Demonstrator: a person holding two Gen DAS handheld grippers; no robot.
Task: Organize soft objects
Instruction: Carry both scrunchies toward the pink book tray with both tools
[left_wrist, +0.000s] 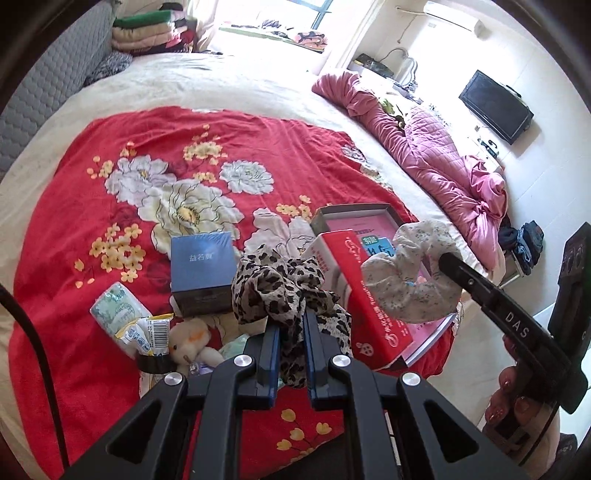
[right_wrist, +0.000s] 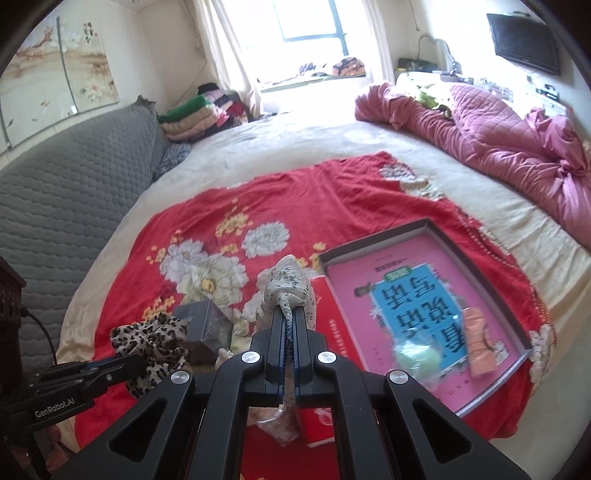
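The shallow box (right_wrist: 436, 229) holds a pink book (right_wrist: 369, 280), a green ball (right_wrist: 417, 360) and an orange cloth (right_wrist: 478, 343). The left gripper (left_wrist: 290, 314) clenches a leopard scrunchie (left_wrist: 273, 288); the right gripper (right_wrist: 290, 314) clenches a floral scrunchie (right_wrist: 290, 280).

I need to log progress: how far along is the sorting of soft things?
Done: two soft items, green and orange, lie in the tray. In hand: left gripper holds the leopard scrunchie, right gripper the pale scrunchie. Left: the plush toy on the blanket.
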